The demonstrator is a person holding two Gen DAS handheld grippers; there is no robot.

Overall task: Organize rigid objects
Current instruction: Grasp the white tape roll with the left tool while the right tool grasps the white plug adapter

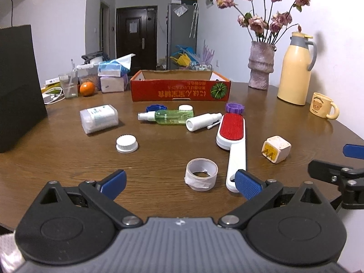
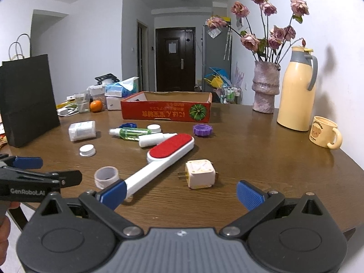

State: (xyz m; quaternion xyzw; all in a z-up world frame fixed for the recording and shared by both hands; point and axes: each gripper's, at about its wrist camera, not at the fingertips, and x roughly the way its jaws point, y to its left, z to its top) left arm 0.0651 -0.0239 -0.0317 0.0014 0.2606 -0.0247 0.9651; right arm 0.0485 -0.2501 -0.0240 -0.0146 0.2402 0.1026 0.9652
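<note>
At the far left of the wooden surface (image 1: 68, 159) a black bag (image 1: 18, 86) stands upright. Just right of it lies a clear pack (image 1: 99, 118) on its side, and nearer the front edge sits a white cap (image 1: 126, 143).

The left gripper (image 1: 180, 183) hovers low over the front edge, level and pointing toward the far wall, its blue-padded fingers (image 1: 113, 183) spread wide with nothing between them. Part of a hand (image 2: 4, 227) shows below it in the right wrist view. A tape ring (image 1: 200, 174) stands just ahead of it, roughly between the fingers but beyond their tips.

Further back in the middle, a green spray bottle (image 1: 169, 116) lies on its side with a blue cap (image 1: 155, 108) and a small white cap (image 1: 185, 107) just behind it, and a white tube (image 1: 202, 121) touching its right end. Behind these stands an open red box (image 1: 180, 88).

Right of the tube a purple cap (image 1: 235, 107) rests near the head of a lint brush (image 1: 232, 136); its white handle runs back toward the front edge, ending by the left gripper's right finger.

The right gripper (image 2: 180, 195) is held beside the left one, also low and level, spread wide and empty. A plug (image 2: 200, 174) lies just ahead of it, prongs to the left.

Along the right wall stand a vase (image 1: 261, 66) of dried roses, a yellow jug (image 1: 295, 68) and a bear mug (image 1: 323, 109).
</note>
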